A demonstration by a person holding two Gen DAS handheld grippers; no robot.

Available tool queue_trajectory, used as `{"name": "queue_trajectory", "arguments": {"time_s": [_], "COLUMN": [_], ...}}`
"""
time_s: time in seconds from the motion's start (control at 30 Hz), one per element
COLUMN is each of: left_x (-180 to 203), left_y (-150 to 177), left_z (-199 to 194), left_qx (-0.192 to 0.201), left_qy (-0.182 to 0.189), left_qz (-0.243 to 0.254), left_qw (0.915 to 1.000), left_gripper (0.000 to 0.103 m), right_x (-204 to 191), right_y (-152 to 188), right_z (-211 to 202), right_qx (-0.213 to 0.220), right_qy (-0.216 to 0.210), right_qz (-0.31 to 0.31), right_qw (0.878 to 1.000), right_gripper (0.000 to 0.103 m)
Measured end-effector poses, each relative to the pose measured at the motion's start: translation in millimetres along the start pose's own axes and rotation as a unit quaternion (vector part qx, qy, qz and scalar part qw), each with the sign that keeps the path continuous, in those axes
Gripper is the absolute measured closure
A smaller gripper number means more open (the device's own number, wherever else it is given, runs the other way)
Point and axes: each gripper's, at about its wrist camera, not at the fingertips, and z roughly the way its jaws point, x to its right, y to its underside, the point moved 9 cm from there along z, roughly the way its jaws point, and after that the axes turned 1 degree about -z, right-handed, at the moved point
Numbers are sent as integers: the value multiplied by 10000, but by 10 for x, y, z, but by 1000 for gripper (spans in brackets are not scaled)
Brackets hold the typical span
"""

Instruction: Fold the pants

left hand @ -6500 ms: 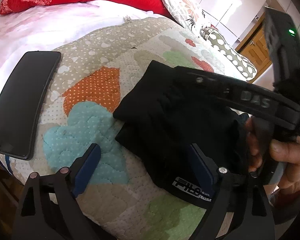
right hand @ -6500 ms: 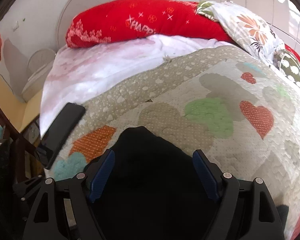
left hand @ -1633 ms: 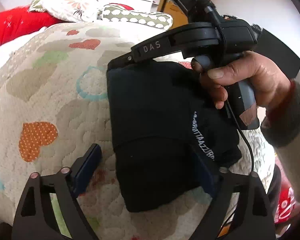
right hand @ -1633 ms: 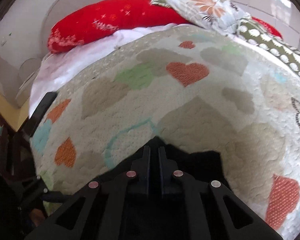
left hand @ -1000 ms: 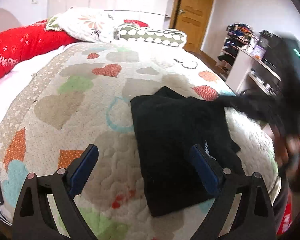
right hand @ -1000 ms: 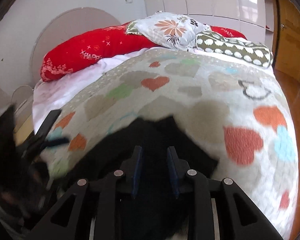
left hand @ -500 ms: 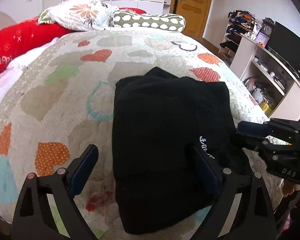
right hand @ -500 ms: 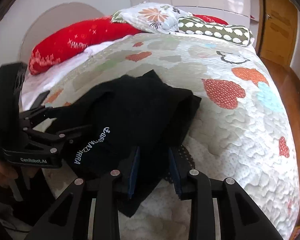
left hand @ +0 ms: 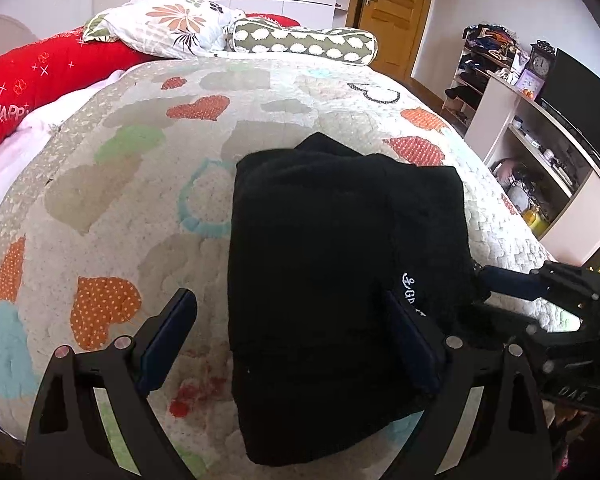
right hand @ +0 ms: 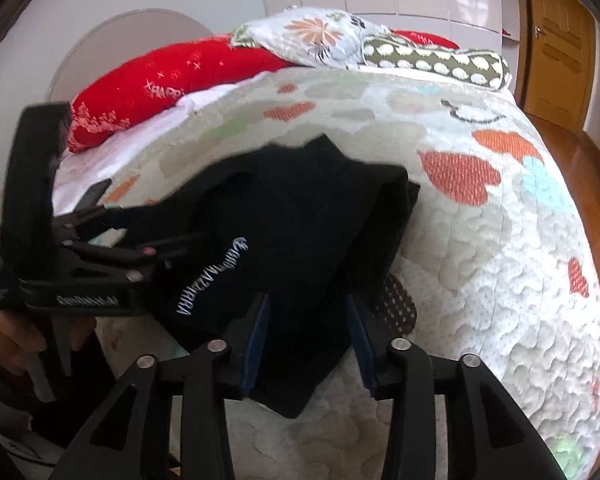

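**Trainee:** Where do the pants [left hand: 340, 248] sit at this stage?

**Instructor:** On the quilt [left hand: 140, 184] of the bed, near its close edge, folded into a compact black rectangle. White lettering shows on the side toward the right tongs.

**Trainee:** State of the tongs?

**Instructor:** Left tongs [left hand: 292, 340]: released, jaws wide, standing over the near end of the bundle; the right-hand pad lies against the cloth, the other over bare quilt. Nothing is gripped. Right tongs [right hand: 306, 340]: jaws opening, with the near corner of the pants between them. The pads do not appear to press the cloth.

**Trainee:** So what is the step?

**Instructor:** By my reading, letting go and finishing. The fold looks essentially complete.

**Trainee:** How is it done well?

**Instructor:**
1. Let the right jaws clear the cloth fully before drawing back; a snagged pad would drag the corner open.
2. Withdraw along the line of the fingers, not sideways.
3. Check the far edge: one layer peaks above the rest there. Tuck or flatten it if a square bundle is wanted.
4. Keep the left tongs clear of the top layer.
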Motion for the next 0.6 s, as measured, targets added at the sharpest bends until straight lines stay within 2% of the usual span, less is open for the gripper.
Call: {"name": "queue_trajectory", "arguments": {"time_s": [0.03,0.07,0.17,0.23,0.33,0.37,0.5,0.6], "left_x": [1,-6,-32,-77,-192,-225,-379,-370], "left_y": [16,27,21,-22,-92,-109,-129,-109], "left_z": [22,31,-30,-113,-176,-177,-48,133], "left_qx": [-38,-64,-107,-2,96,101,-113,-301], "left_qy": [26,64,261,340,360,389,594,921], "left_qz": [-10,-53,-204,-257,-417,-490,-978,-1219], "left_qw": [10000,9999,9994,9991,9984,9980,9934,9878], "left_gripper": [9,9,9,9,8,8,5,2], "right_x": [33,54,144,244,370,403,400,313], "right_y": [23,32,-14,-83,-168,-180,-243,-305], "right_z": [8,3,-66,-95,-43,1,241,371], "right_qx": [-9,-20,84,225,370,350,174,202], "right_qy": [-24,-117,-311,-357,-585,-644,-888,-1075], "right_qz": [110,227,528,752,1158,1261,1349,1225], "right_qw": [9999,9997,9981,9963,9909,9893,9867,9864], "right_gripper": [50,49,49,48,26,24,24,24]}}
